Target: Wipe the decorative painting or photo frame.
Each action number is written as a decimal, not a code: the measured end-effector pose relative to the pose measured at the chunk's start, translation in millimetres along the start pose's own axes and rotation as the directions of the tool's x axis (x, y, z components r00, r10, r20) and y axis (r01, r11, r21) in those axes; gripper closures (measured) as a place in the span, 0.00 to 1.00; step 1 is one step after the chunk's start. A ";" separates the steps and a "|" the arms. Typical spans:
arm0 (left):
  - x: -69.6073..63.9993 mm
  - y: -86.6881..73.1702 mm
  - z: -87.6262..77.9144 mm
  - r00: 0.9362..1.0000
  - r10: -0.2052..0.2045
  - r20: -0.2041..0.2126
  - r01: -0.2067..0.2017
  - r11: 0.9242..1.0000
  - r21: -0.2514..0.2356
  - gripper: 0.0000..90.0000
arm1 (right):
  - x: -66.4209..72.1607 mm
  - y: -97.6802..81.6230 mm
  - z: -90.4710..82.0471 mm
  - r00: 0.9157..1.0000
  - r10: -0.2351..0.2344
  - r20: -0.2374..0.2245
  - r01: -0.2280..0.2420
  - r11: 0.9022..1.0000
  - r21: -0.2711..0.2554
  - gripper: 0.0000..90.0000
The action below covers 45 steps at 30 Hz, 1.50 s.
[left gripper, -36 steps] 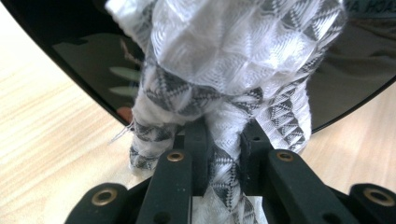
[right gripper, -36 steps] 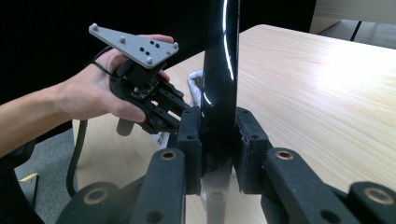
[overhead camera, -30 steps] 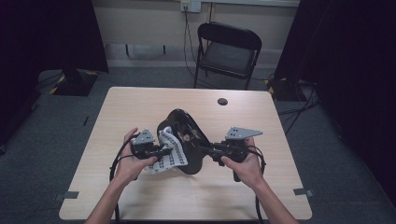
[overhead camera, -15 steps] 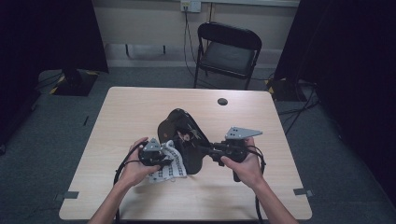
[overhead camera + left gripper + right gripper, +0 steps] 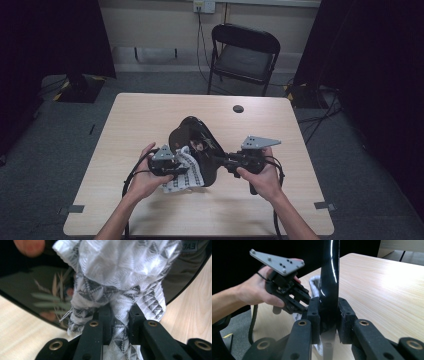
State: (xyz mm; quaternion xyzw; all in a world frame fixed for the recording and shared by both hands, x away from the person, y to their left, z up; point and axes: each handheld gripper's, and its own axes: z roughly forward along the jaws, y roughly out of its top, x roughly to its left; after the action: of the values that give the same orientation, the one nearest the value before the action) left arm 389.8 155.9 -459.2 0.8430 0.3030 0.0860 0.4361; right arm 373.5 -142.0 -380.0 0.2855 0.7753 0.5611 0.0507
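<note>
Left gripper point(image 5: 176, 170) at 7 o'clock pinches cloth point(image 5: 120, 277) against plate point(image 5: 196, 147); right gripper point(image 5: 329, 322) clamps plate rim; painted leaves in left gripper view

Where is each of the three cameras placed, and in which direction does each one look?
High view: fixed above the person's side, looking forward and down on the table; both forearms enter from below, left gripper and right gripper.
Left gripper view: rides on the left gripper, looking along its jaws, shut on the patterned cloth against the glossy black plate.
Right gripper view: rides on the right gripper, jaws clamping the plate's edge; the left hand shows beyond.
Shared: plate, cloth and tabletop appear in all three.
</note>
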 end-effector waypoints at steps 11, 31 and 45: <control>6.5 -5.1 2.2 0.999 -0.041 -0.006 0.041 0.999 0.019 0.86 | -0.2 -0.2 0.7 1.000 -0.002 0.004 0.002 1.000 -0.006 0.84; 2.4 39.5 -55.8 0.994 -0.048 -0.099 0.017 0.958 -0.286 0.85 | 1.3 0.9 0.4 1.000 -0.023 0.015 0.023 1.000 -0.007 0.87; -6.0 57.5 -90.1 0.991 -0.041 -0.129 -0.016 0.911 -0.411 0.86 | 5.4 0.0 1.6 0.998 -0.042 -0.042 0.042 0.999 -0.009 0.87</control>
State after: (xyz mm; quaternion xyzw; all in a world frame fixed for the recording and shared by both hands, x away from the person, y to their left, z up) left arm 373.3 188.9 -358.7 0.7226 0.3125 0.2018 0.5826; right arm 369.6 -138.0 -379.3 0.2569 0.7798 0.5689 0.0473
